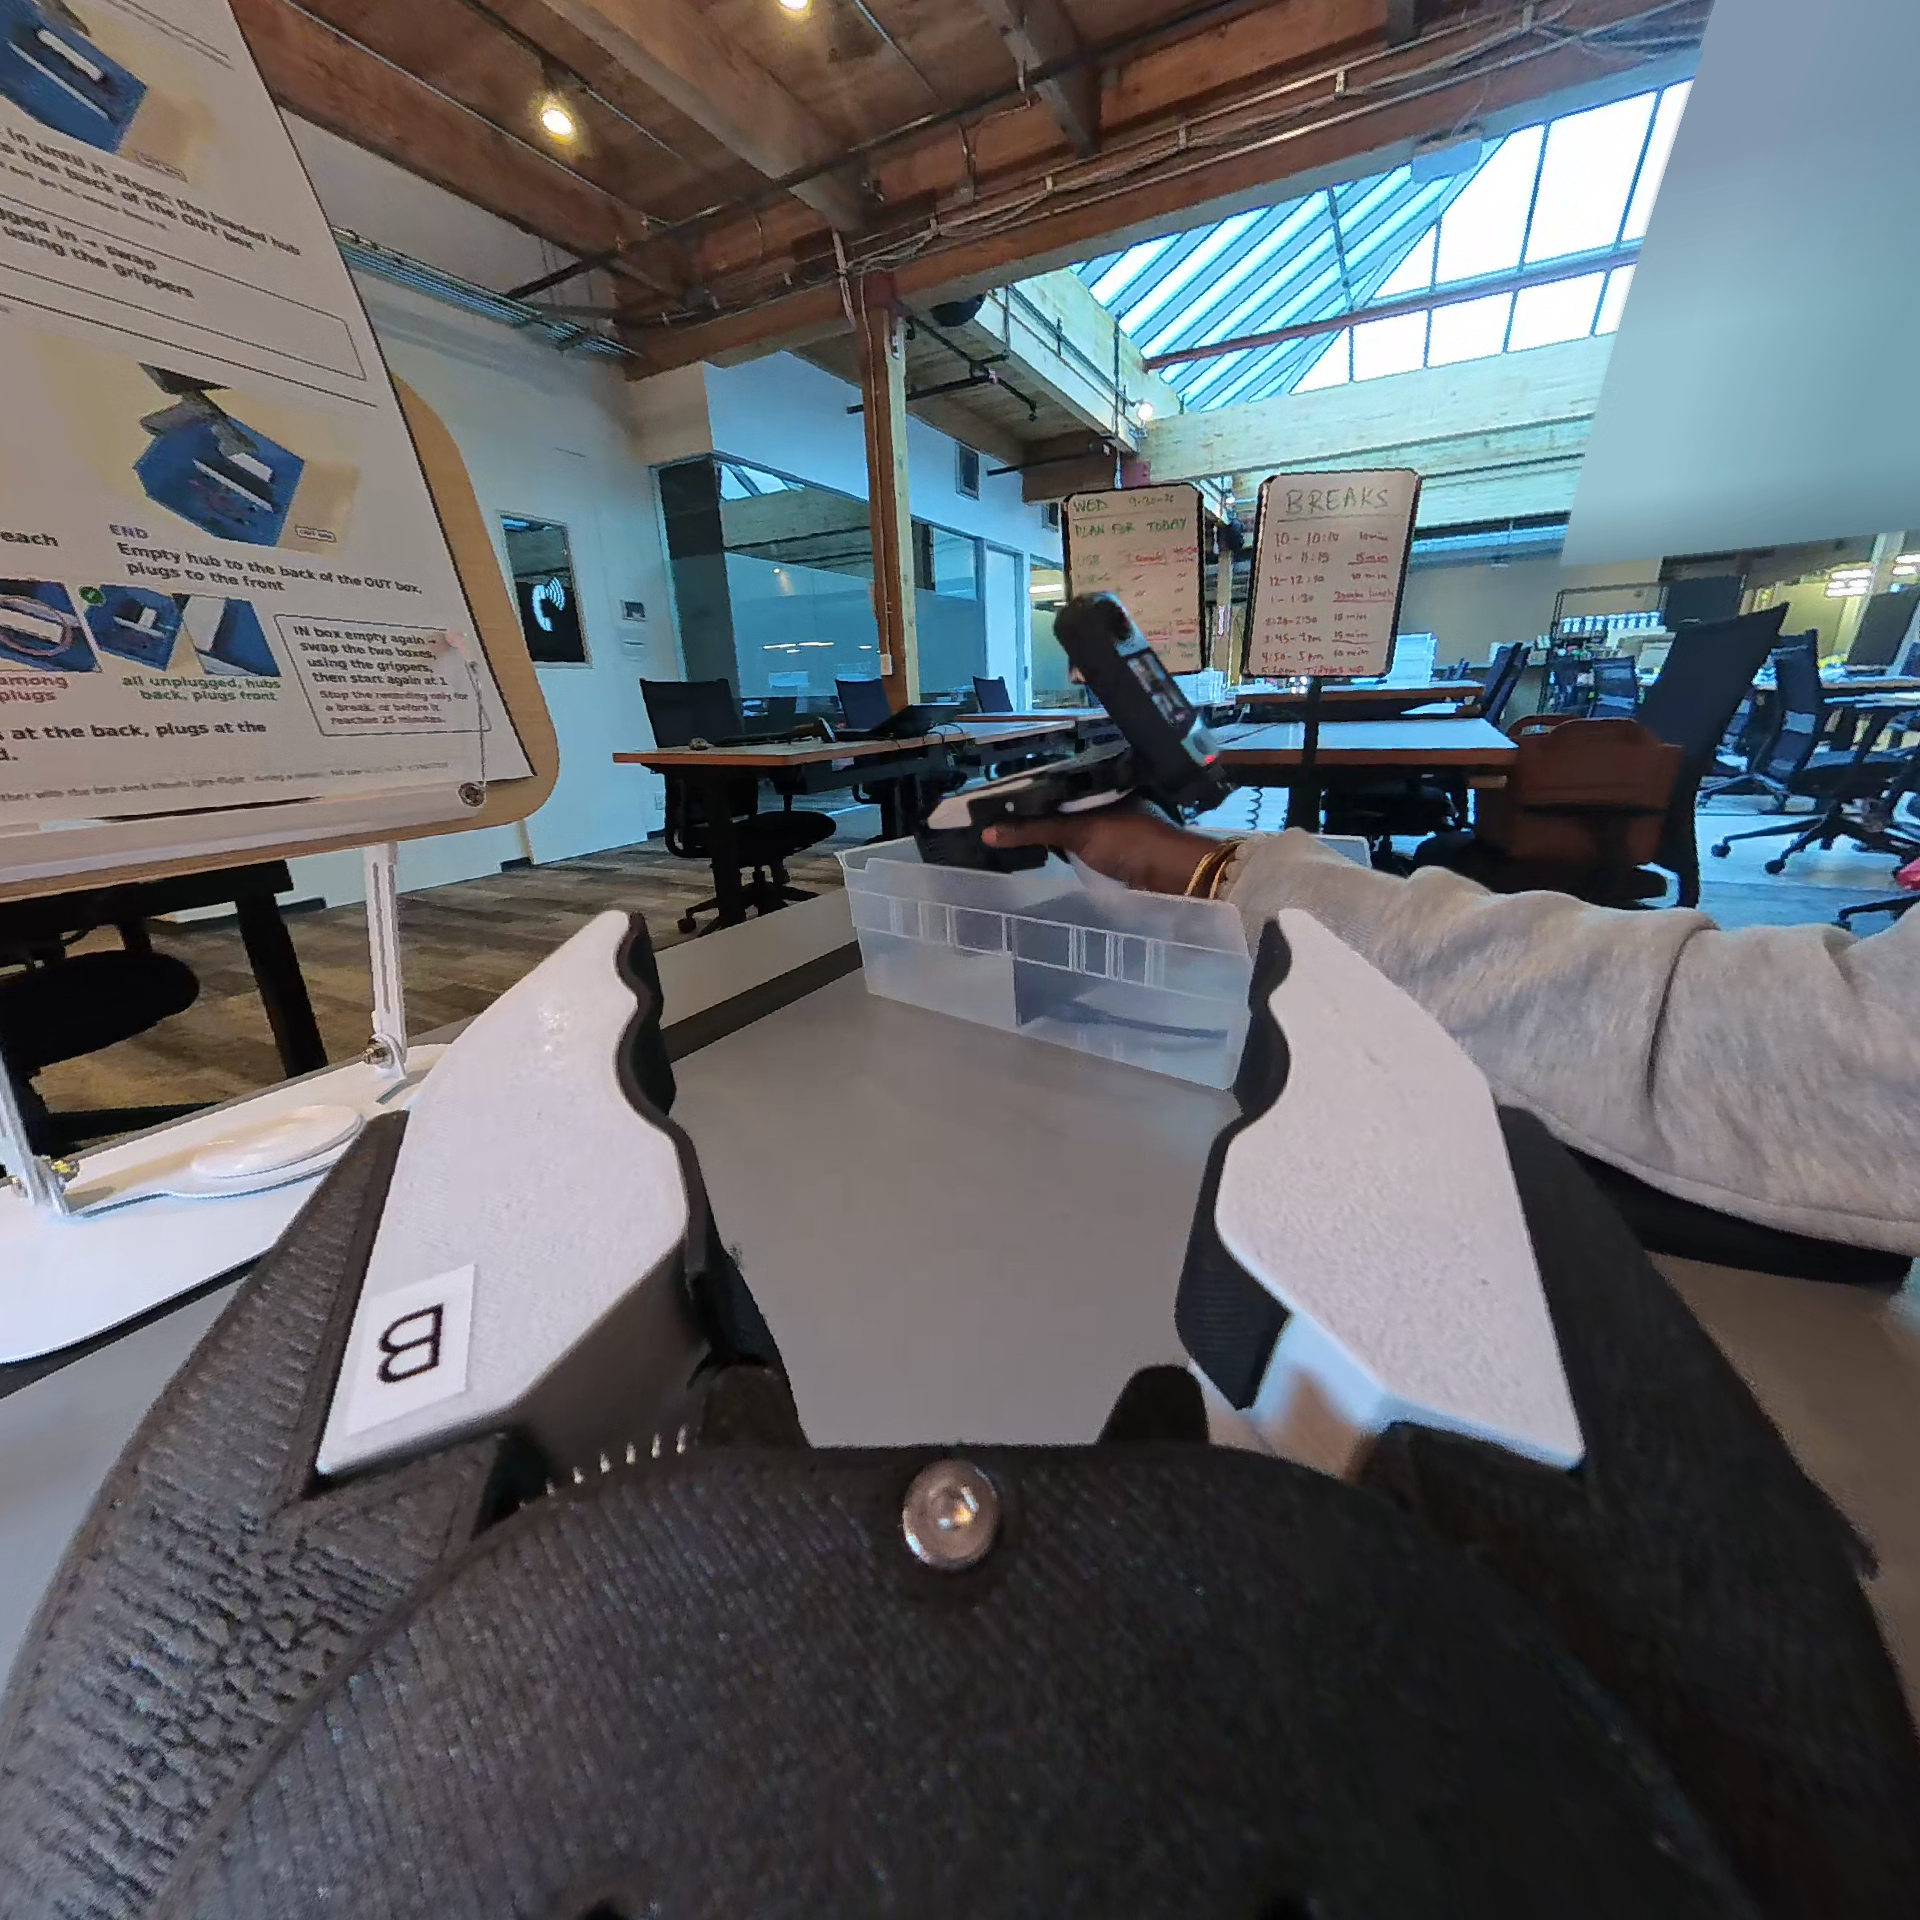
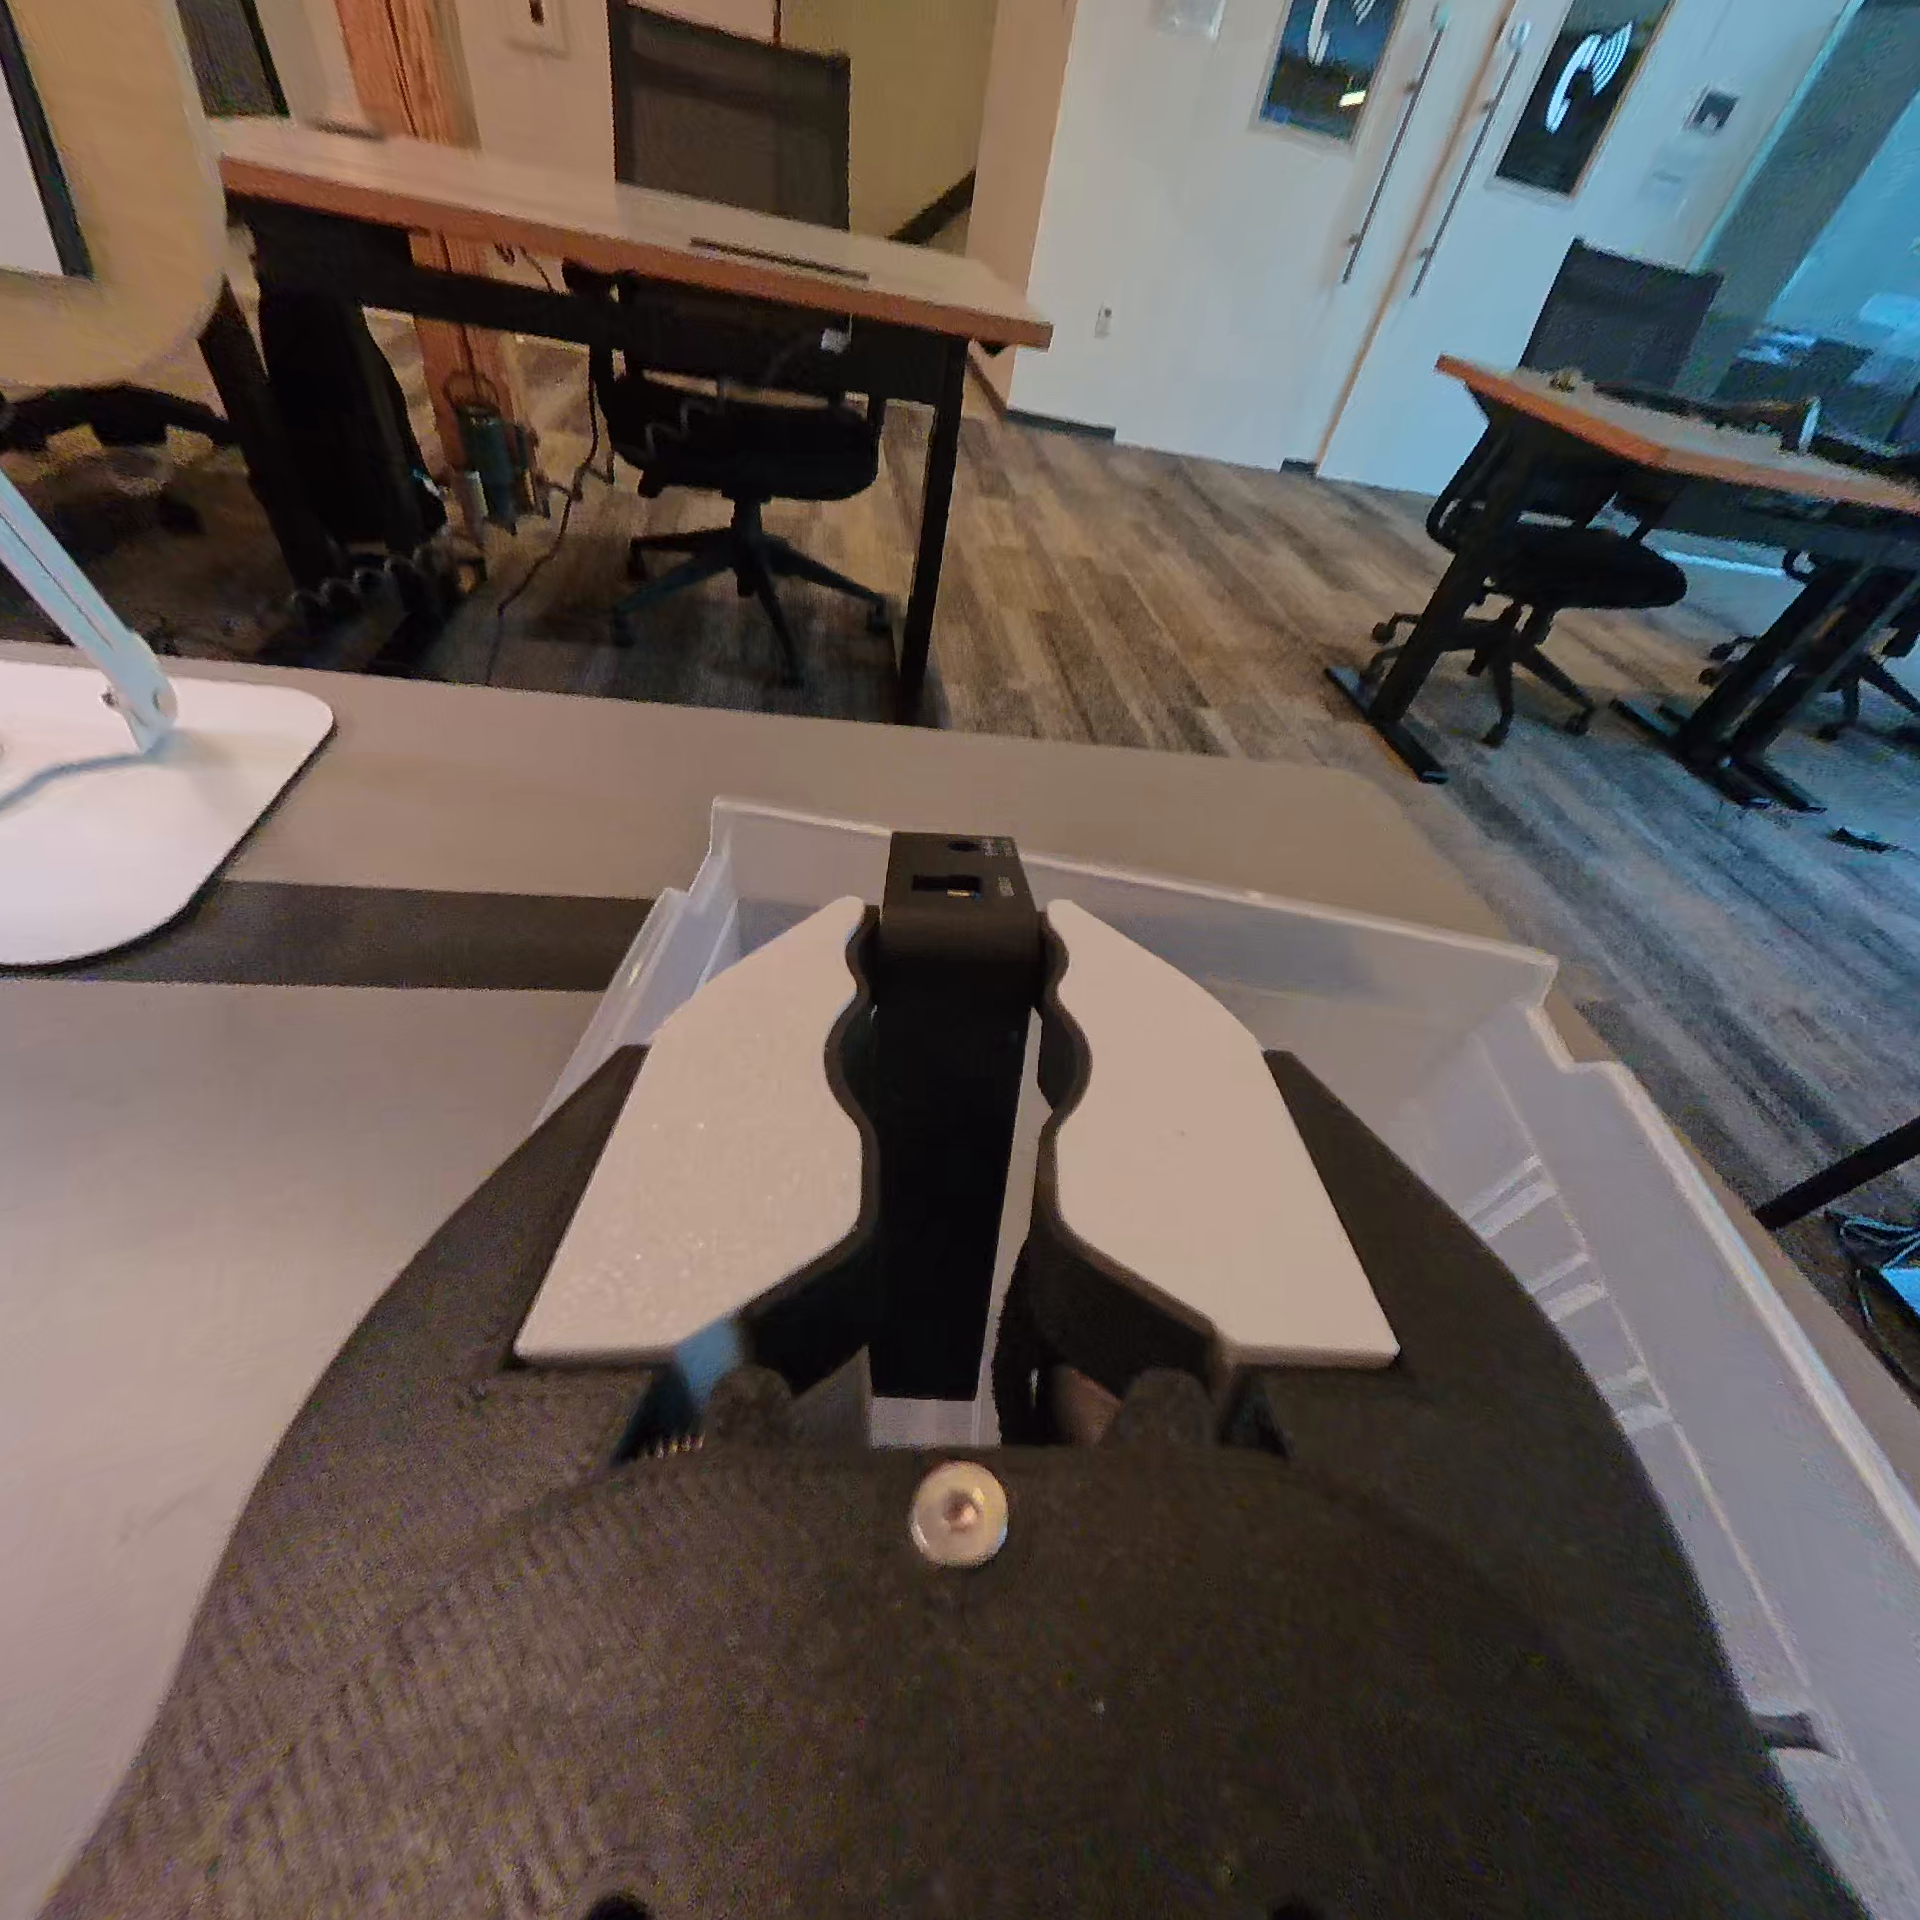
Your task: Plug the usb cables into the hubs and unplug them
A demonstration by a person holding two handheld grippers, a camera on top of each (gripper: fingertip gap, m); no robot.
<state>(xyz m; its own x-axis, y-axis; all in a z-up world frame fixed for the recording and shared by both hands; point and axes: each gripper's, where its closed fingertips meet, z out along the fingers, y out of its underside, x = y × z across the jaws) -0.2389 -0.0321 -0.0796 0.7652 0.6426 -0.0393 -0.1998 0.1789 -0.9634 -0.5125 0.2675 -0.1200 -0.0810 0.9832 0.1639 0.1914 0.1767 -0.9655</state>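
In the right wrist view my right gripper [image 2: 954, 930] is shut on a long black USB hub [image 2: 940, 1122], held lengthwise between the white fingers [image 2: 727, 1132]. The hub's far end with its ports sticks out past the fingertips, over a clear plastic bin [image 2: 1351, 997]. In the left wrist view my left gripper [image 1: 951, 961] is open and empty above the grey table [image 1: 935, 1195]. The same clear bin [image 1: 1049, 956] stands ahead of it, and the right gripper [image 1: 997, 816], held in a hand, hovers over the bin. No USB cable shows.
A white stand with an instruction sheet [image 1: 208, 468] rises at the left on a white base [image 2: 125, 800]. A grey-sleeved arm [image 1: 1558, 1039] crosses from the right. The table's far edge lies just beyond the bin. Office desks and chairs stand behind. Some 40 cm of space lies between my two pairs of fingers.
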